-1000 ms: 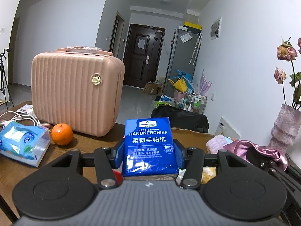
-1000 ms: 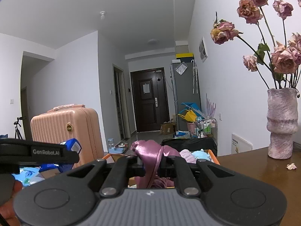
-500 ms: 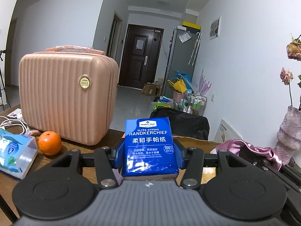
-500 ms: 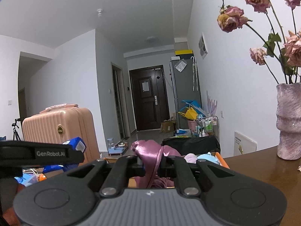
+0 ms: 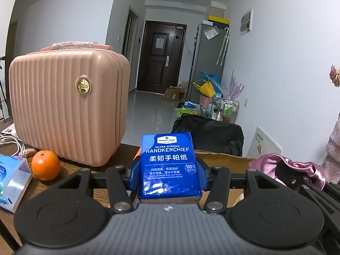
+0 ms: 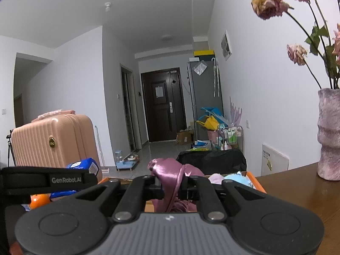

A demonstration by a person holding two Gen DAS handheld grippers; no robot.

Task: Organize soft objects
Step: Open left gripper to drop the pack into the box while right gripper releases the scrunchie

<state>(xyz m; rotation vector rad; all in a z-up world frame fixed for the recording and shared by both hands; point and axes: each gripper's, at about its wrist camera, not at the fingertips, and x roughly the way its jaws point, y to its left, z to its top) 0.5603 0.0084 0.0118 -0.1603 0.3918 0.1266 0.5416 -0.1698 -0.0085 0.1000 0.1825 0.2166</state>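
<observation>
The left gripper point(image 5: 169, 177) is clamping a blue pack of handkerchief tissues point(image 5: 169, 167) between its jaws, standing upright with its long axis pointing up and its printed face toward the camera. The right gripper point(image 6: 172, 188) is pinching a pink satin cloth point(image 6: 170, 174) with its jaws closed nearly all the way, and the fabric is draping down below the fingers. Just ahead of and below both grippers an orange-rimmed cardboard box point(image 6: 254, 179) is sitting on the table point(image 6: 297, 189), already holding a pale pink and a light blue soft item point(image 6: 235, 177). The box is lying closer in front of the right gripper, a little to its right, so the cloth looks likely to go in first. The pink suitcase point(image 5: 68, 106) and an orange point(image 5: 45, 165) are sitting ahead and to the left of the left gripper.
</observation>
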